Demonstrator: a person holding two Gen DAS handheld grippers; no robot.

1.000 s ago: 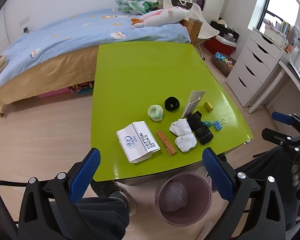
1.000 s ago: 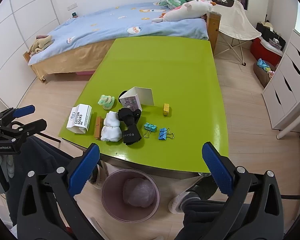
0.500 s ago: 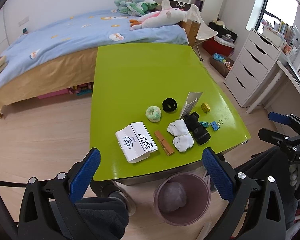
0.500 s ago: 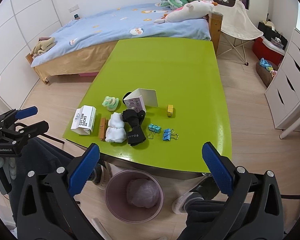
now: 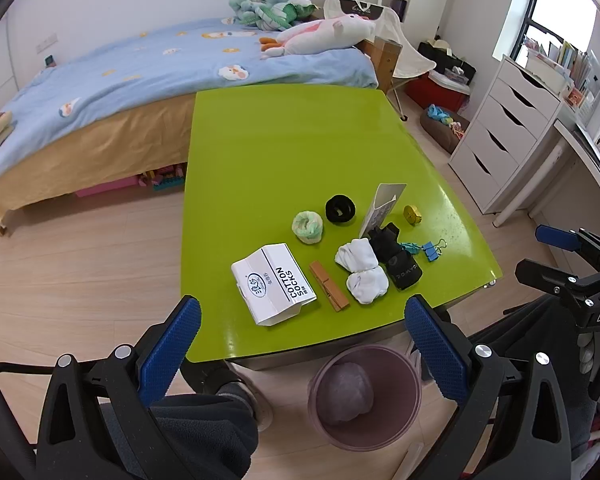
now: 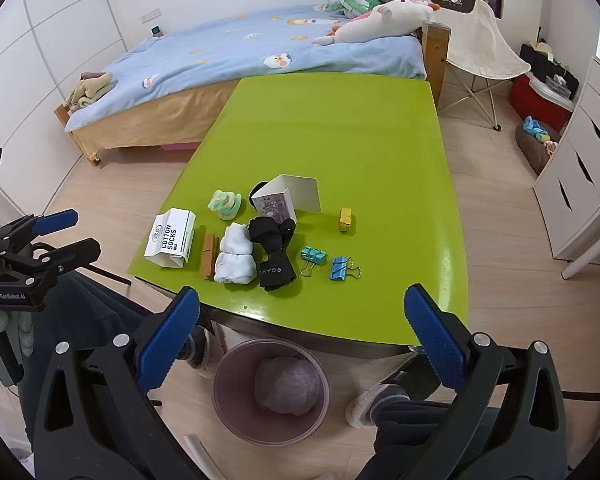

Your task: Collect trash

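Below the desk's near edge, at the bottom centre of both views, stands the pinkish bin (image 5: 365, 396) on the wood floor, a crumpled clear bag (image 6: 288, 384) inside it. Just above it in frame, the clutter sits in a cluster close to the near edge of the green desk (image 5: 284, 140): a white "COTTON SOCKS" box (image 5: 273, 283), a wooden clothespin (image 5: 329, 286), white socks (image 5: 362, 265), black socks (image 5: 396, 254), a folded card (image 6: 286, 199), two blue binder clips (image 6: 329, 264) and a small yellow clip (image 6: 345, 219). The far half of the desk (upper centre) is bare green up to the bed (image 5: 140, 80).

Both tools hang off the desk over the floor. The left tool (image 5: 302, 354) has its jaws wide apart, holding nothing; the right tool (image 6: 300, 350) is likewise wide and holding nothing.
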